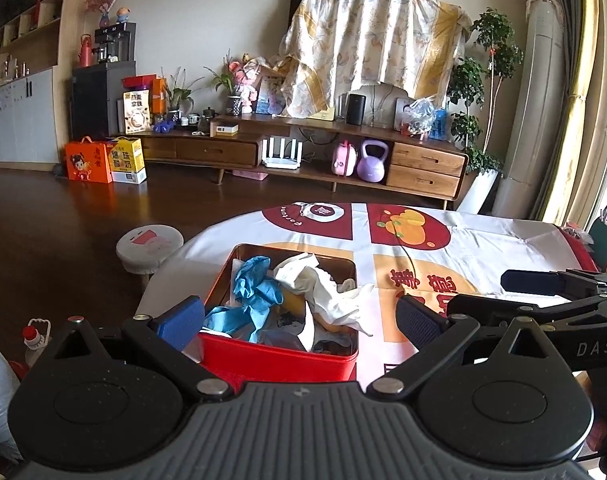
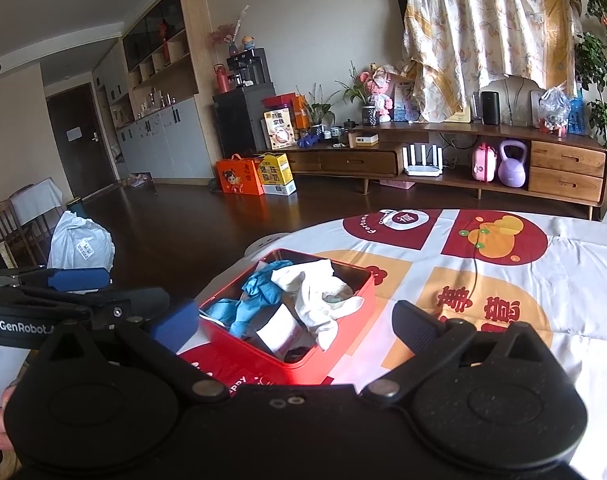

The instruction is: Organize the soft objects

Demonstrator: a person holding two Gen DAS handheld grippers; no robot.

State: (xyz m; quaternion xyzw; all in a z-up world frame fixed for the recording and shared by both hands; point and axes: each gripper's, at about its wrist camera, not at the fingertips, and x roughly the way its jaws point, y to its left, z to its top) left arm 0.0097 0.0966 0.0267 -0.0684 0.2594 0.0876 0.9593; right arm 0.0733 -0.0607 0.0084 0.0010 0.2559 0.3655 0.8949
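A red tin box [image 1: 277,356] [image 2: 335,344] stands near the table's front left edge. Inside it lie crumpled blue gloves [image 1: 253,292] [image 2: 259,292], a white cloth glove [image 1: 323,292] [image 2: 315,300] whose fingers hang over the right rim, and some paper. My left gripper [image 1: 299,320] is open, its fingers either side of the box and nothing between them. My right gripper [image 2: 291,320] is open too, hovering over the box's near side, empty. Each gripper shows at the edge of the other's view.
The table wears a white, red and orange cloth [image 1: 443,248] [image 2: 503,280]. A small round stool [image 1: 149,248] stands at the table's left. A grey bag [image 2: 81,244] sits on the dark floor. A wooden TV cabinet [image 1: 303,148] lines the far wall.
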